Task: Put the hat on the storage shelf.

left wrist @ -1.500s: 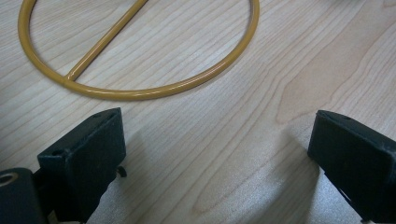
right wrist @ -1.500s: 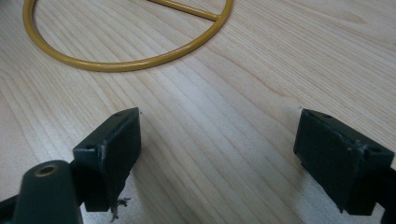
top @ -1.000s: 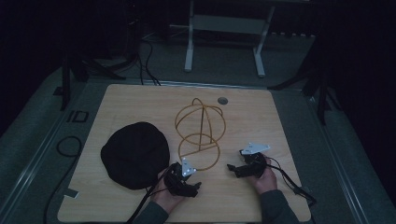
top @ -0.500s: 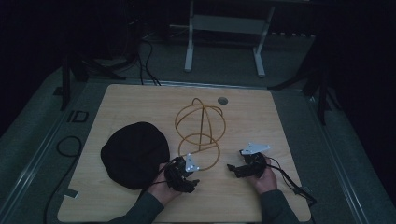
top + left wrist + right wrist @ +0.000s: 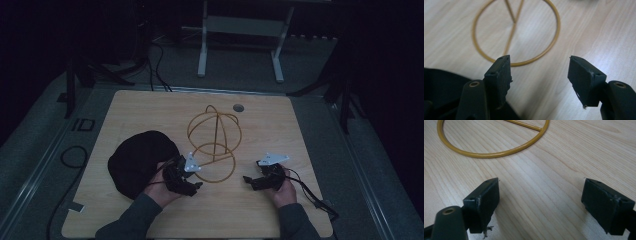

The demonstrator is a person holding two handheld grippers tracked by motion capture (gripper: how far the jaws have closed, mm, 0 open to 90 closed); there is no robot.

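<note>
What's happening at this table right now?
A person works with two handheld grippers beside a gold wire hat stand and a black hat. The left gripper, its jaws apart and just reopening with nothing between them, hangs between hat and stand ring. The right gripper waits open over bare table.
</note>
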